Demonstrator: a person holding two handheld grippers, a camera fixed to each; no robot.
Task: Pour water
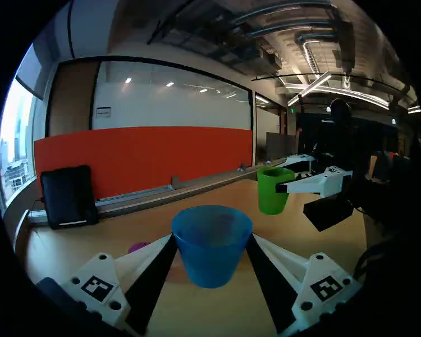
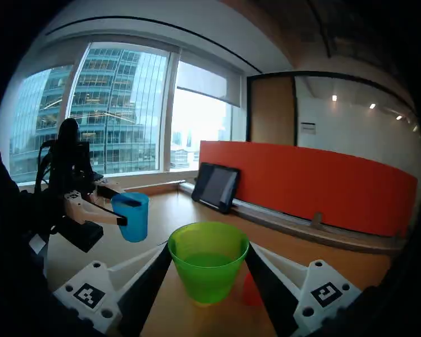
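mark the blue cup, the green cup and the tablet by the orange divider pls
blue cup (image 1: 211,267), left gripper view, front wall below the rim.
green cup (image 2: 207,283), right gripper view, front wall below the rim.
tablet (image 2: 217,187), right gripper view, middle of its dark screen.

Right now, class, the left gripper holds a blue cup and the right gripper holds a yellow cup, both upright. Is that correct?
One slip: the right gripper holds a green cup, not a yellow one, as the right gripper view shows. The left gripper does hold the blue cup, and both are upright.
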